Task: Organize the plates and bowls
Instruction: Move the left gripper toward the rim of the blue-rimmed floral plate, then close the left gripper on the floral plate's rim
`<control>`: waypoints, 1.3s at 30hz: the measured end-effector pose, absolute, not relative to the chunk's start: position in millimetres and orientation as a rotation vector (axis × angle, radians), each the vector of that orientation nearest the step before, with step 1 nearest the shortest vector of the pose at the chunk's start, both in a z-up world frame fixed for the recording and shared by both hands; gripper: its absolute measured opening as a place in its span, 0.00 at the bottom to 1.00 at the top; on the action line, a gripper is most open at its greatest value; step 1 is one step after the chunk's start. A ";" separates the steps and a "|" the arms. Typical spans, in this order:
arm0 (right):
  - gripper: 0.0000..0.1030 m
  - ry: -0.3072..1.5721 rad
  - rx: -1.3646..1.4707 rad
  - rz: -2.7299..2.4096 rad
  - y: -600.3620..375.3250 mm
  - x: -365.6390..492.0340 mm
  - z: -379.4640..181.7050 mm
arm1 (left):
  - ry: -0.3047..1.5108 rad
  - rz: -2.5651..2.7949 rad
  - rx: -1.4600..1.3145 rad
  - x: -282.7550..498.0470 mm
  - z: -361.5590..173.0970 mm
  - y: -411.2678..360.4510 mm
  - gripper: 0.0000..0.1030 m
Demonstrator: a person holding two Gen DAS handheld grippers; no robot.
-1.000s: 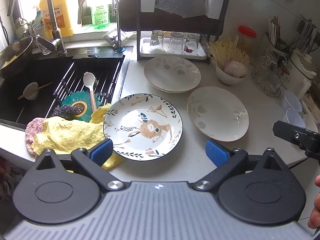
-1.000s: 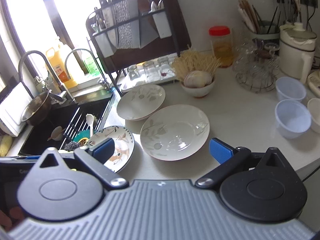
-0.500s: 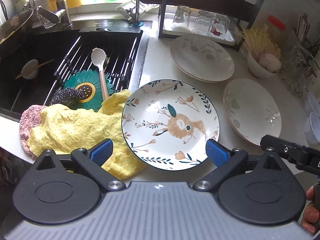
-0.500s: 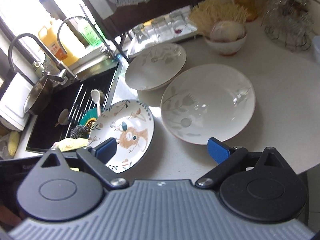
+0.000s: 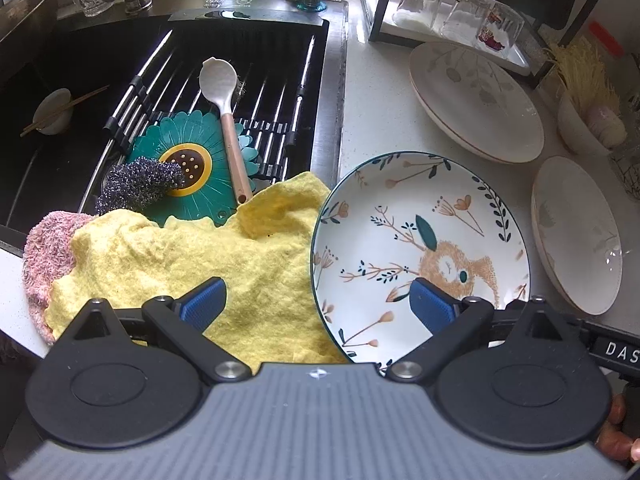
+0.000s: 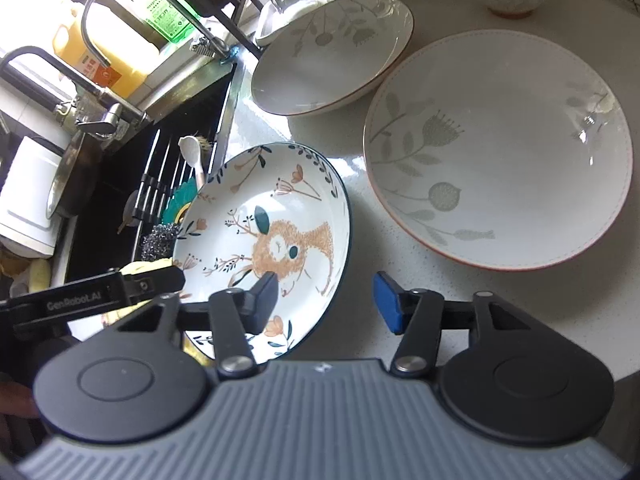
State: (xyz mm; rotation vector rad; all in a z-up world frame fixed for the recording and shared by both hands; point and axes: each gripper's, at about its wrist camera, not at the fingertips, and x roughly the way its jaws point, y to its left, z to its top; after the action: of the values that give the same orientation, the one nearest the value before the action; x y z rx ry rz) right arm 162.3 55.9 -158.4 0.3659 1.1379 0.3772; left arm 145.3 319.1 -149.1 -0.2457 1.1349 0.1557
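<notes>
Stock on the worktop beside the sink: one rabbit plate [image 5: 420,256], near the front edge, its left rim lying on or against a yellow cloth [image 5: 192,264]; one pale plate [image 6: 500,156] to its right, apart from it; one further pale plate [image 6: 332,52] behind, toward the rack [image 5: 460,8] at the back, possibly two stacked, not certain. One bowl [image 5: 580,124] holding noodles and a bulb, at the back right. Progress, as judged: nothing yet gathered into a single pile; all plates lie separately, so the stacking is nearly all to do. Left gripper [image 5: 316,300]: jaws wide apart, grasping nothing, straddling the rabbit plate's left rim with one pad over the cloth and the other over the plate. Right gripper [image 6: 326,300]: jaws spread, empty, straddling the same plate's right rim, one pad over the plate and one over bare worktop [image 6: 360,240]. Contact with the plate cannot be told. Surroundings: sink [image 5: 80,60] at the left with a roll-up rack, a spoon [image 5: 224,92], a green flower mat [image 5: 192,160], a scourer [image 5: 140,180]; upturned glasses [image 5: 460,12] on the rack; a pink cloth [image 5: 44,248] under the yellow one. Obstacles, as judged: the cloth at the plate's rim may catch the left pad; the right pale plate lies near the lifting path.
</notes>
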 end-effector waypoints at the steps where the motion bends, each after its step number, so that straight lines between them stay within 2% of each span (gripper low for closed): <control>1: 0.48 1.141 0.367 0.383 57.8 164.1 -161.0 | 1.128 0.148 -0.252 146.8 -151.7 320.7 0.96; 2: 0.47 1.139 0.366 0.390 59.3 164.7 -162.4 | 1.127 0.145 -0.247 148.8 -154.6 321.4 0.96; 4: 0.43 1.132 0.359 0.385 60.6 166.2 -164.7 | 1.140 0.141 -0.250 153.4 -160.4 323.5 0.81; 5: 0.40 1.127 0.359 0.374 60.1 166.8 -165.6 | 1.142 0.136 -0.266 154.7 -161.8 324.9 0.79; 7: 0.29 1.119 0.347 0.344 57.6 168.5 -167.6 | 1.141 0.116 -0.291 159.3 -164.8 326.0 0.68; 11: 0.24 1.114 0.369 0.358 54.5 172.2 -172.1 | 1.145 0.116 -0.295 167.7 -170.4 323.7 0.50; 13: 0.23 1.121 0.379 0.365 55.7 174.5 -174.8 | 1.144 0.123 -0.278 171.4 -175.1 323.3 0.35; 14: 0.23 1.124 0.382 0.365 56.4 175.7 -176.0 | 1.146 0.130 -0.272 172.8 -178.0 324.0 0.32; 19: 0.22 1.112 0.369 0.378 59.7 180.0 -176.2 | 1.122 0.112 -0.312 174.7 -179.9 328.8 0.25; 39: 0.18 1.049 0.309 0.447 55.9 185.8 -171.4 | 1.077 0.111 -0.351 168.5 -163.0 333.1 0.14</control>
State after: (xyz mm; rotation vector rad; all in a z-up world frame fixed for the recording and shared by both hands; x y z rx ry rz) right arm 185.8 55.9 -171.4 0.3086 1.0486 0.4468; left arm 168.5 333.1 -163.0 -0.3511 1.0767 0.1113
